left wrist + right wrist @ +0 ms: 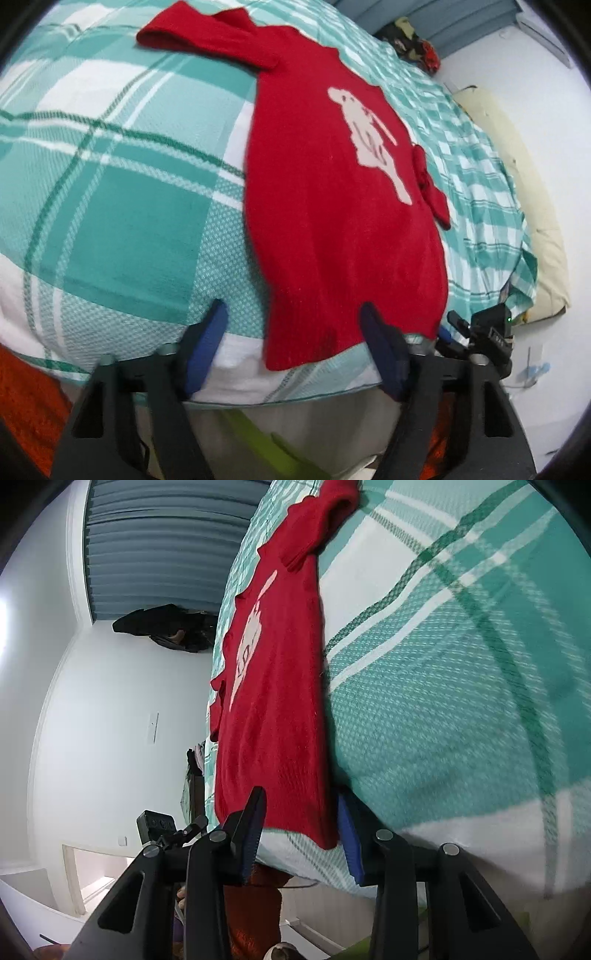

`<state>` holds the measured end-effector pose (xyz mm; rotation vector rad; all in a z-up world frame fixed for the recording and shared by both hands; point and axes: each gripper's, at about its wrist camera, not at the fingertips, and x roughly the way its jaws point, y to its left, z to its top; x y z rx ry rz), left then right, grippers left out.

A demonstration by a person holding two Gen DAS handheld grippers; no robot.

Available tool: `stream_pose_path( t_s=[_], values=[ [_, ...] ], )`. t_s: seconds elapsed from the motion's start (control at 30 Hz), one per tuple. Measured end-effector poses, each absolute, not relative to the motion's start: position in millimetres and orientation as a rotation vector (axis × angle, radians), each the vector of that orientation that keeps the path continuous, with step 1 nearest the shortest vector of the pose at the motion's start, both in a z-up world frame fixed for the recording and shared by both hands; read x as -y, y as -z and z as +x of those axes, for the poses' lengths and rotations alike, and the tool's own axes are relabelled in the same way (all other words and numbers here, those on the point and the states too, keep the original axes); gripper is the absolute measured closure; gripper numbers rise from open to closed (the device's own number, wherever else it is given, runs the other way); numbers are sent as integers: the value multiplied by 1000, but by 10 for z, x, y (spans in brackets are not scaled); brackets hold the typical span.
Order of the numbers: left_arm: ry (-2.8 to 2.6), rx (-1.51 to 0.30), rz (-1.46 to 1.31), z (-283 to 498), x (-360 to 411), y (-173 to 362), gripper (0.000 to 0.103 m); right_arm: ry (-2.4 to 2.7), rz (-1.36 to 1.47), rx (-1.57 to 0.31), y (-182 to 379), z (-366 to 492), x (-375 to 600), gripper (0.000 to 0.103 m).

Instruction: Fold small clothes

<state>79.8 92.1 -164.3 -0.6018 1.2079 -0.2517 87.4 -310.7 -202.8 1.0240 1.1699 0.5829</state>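
Observation:
A small red sweater (332,206) with a pale rabbit figure lies flat on a teal plaid bed cover (129,184). One sleeve stretches out at the far left. Its hem is at the near bed edge. My left gripper (295,332) is open, its blue-padded fingers astride the hem's left corner. The right gripper shows at the hem's right corner in the left wrist view (480,332). In the right wrist view the sweater (273,701) runs away from my right gripper (303,819), which is open with its jaws on either side of the hem corner.
A cream pillow (532,221) lies along the bed's right side by a white wall. Dark clothes (413,44) sit at the far end of the bed. An orange-red cloth (26,406) and a green item (266,450) are below the bed edge.

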Motion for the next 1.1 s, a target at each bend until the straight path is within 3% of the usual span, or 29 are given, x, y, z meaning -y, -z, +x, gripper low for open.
stream_pose_path(
  t_s=[0.03,0.07,0.3,0.47,0.87,1.0,1.03,1.07,1.1],
  values=[
    [270,-1241,-584,837,-845,1700,86,-597,1022,-1174,2033,918,3060,98],
    [274,-1264,-556,853,-781,1718,97,-574,978,-1185,2013,947,3017,98],
    [186,-1233,-389,640,-765,1509,98,-434,628,-1174,1432,588,2941,99],
    [133,-1271,-292,679,-617,1632,98,-300,586,-1272,1798,681,2883,100],
    [71,-1253,-115,625,-459,1697,97,-219,401,-1269,1823,673,2670,100],
    [43,-1253,-52,552,-400,1685,83,-202,378,-1278,1803,639,2636,97],
    [23,-1266,-17,493,-388,1673,60,-195,382,-1299,1804,609,2658,82],
    [-25,-1288,36,426,-387,1677,29,-166,379,-1335,1807,566,2699,58],
    [-67,-1295,71,367,-408,1691,22,-124,375,-1362,1798,507,2761,46]
  ],
)
